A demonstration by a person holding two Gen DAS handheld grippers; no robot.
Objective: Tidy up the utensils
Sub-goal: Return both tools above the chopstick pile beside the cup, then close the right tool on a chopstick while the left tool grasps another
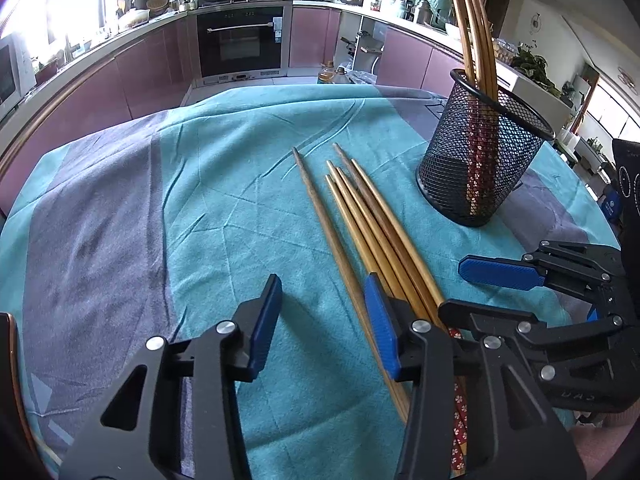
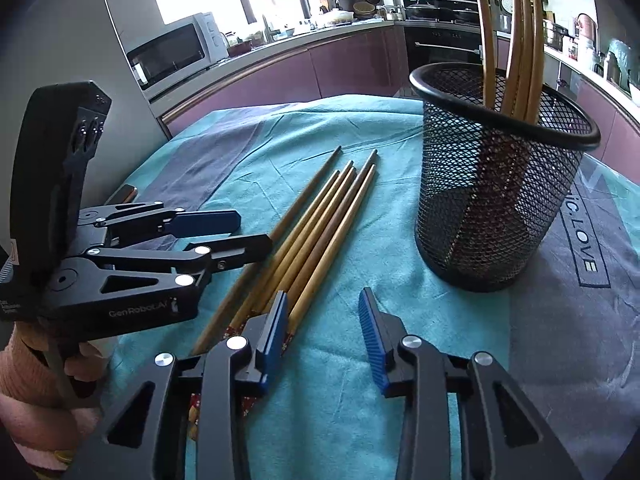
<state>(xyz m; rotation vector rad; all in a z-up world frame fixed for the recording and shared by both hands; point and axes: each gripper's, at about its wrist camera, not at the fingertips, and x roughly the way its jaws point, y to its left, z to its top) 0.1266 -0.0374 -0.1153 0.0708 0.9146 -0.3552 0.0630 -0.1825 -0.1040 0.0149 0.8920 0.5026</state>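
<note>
Several wooden chopsticks [image 1: 360,216] lie side by side on the teal cloth, tips pointing away; they also show in the right wrist view [image 2: 320,220]. A black mesh holder [image 1: 484,160] stands upright to their right with several chopsticks [image 1: 476,36] in it; it also shows in the right wrist view [image 2: 500,184]. My left gripper [image 1: 324,312] is open and empty, low over the chopsticks' near ends. My right gripper [image 2: 322,328] is open and empty, its left finger [image 2: 276,328] over the chopsticks' patterned ends.
The teal and grey cloth [image 1: 200,208] covers the round table. Kitchen counters, an oven [image 1: 240,40] and a microwave [image 2: 172,50] stand beyond the far edge. Each gripper shows in the other's view: the right one [image 1: 520,276], the left one [image 2: 192,236].
</note>
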